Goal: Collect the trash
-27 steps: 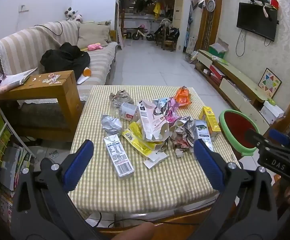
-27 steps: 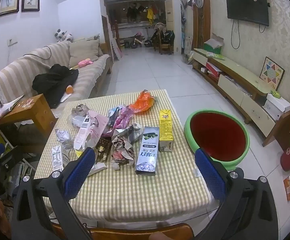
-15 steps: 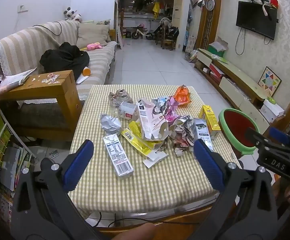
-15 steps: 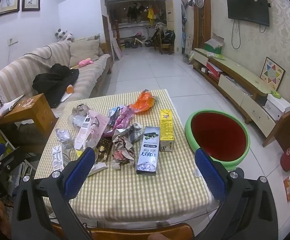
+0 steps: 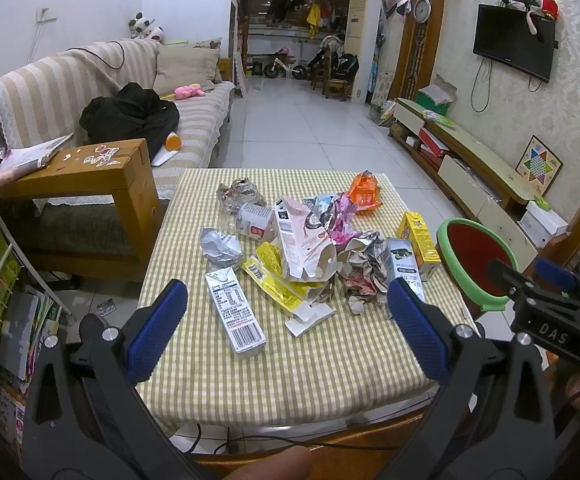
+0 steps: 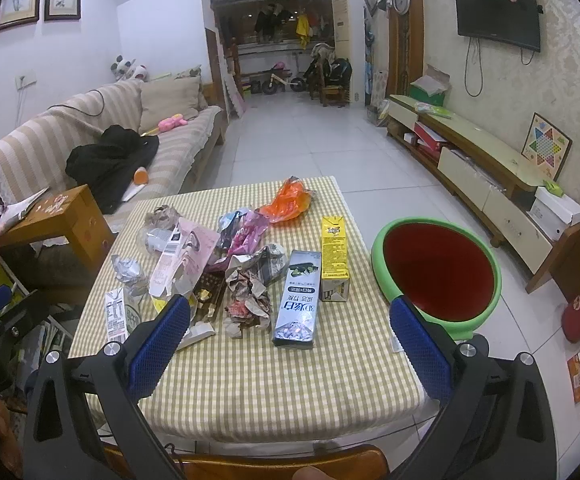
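A pile of trash lies on the checkered table (image 5: 290, 372): a white milk carton (image 5: 234, 315), a yellow carton (image 6: 334, 264), a grey carton (image 6: 298, 300), crumpled paper (image 6: 249, 296), a pink carton (image 5: 302, 240), an orange wrapper (image 6: 287, 200) and foil (image 5: 219, 244). A green bin with a red inside (image 6: 438, 276) stands right of the table. My left gripper (image 5: 285, 340) is open and empty above the table's near edge. My right gripper (image 6: 290, 344) is open and empty there too.
A striped sofa (image 5: 89, 80) with a black bag (image 5: 129, 114) is at the left. A wooden side table (image 5: 77, 184) stands beside it. A TV bench (image 6: 490, 168) runs along the right wall. A wooden chair back (image 6: 281, 464) is under my grippers.
Both views have shifted very slightly; both grippers stay open and empty and the trash has not moved.
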`<state>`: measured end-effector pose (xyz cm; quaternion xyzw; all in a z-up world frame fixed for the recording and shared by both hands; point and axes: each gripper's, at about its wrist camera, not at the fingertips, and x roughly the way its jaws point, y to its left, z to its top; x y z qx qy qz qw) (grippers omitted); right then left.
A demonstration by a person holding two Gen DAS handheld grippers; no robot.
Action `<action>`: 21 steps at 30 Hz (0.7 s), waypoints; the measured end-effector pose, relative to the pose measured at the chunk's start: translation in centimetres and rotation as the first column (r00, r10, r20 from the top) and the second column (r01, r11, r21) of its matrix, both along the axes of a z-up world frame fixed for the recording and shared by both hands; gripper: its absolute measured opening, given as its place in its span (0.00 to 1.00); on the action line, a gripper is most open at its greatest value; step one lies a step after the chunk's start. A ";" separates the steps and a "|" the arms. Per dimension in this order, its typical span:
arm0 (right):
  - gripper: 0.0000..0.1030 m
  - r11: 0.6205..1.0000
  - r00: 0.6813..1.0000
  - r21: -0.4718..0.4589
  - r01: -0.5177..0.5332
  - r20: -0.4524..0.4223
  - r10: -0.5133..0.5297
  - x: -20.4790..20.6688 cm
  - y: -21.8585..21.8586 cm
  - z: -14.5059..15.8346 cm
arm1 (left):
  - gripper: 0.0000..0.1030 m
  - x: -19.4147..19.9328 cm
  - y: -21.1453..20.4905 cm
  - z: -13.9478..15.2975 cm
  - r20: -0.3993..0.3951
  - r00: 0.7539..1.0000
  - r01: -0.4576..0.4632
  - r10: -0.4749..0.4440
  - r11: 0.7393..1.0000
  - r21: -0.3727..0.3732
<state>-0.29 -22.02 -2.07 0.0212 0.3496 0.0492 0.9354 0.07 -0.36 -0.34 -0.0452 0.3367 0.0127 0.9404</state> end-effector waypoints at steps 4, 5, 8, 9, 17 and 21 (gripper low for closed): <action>0.93 1.000 1.000 0.001 -0.001 -0.006 0.001 0.1 -0.1 -0.2 | 0.95 0.0 0.0 0.0 -0.002 1.000 0.000 0.000 1.000 -0.001; 0.93 1.000 1.000 0.001 -0.001 -0.007 0.001 0.1 0.0 -0.2 | 0.95 0.0 0.0 0.0 -0.002 1.000 -0.001 0.001 1.000 -0.001; 0.93 1.000 1.000 0.000 -0.001 -0.005 0.001 0.1 -0.1 -0.2 | 0.95 0.0 0.0 -0.1 -0.003 1.000 -0.001 0.001 1.000 -0.001; 0.93 1.000 1.000 0.000 -0.001 -0.004 0.001 0.1 0.0 -0.2 | 0.95 0.0 0.0 -0.1 -0.004 1.000 -0.001 0.001 1.000 -0.001; 0.93 1.000 1.000 -0.001 -0.003 -0.005 0.003 0.1 -0.1 -0.1 | 0.95 0.1 0.0 -0.2 -0.005 1.000 -0.002 0.002 1.000 -0.001; 0.93 1.000 1.000 0.000 -0.003 -0.006 0.003 0.1 -0.1 -0.1 | 0.95 0.1 0.0 -0.3 -0.007 1.000 -0.002 0.002 1.000 0.000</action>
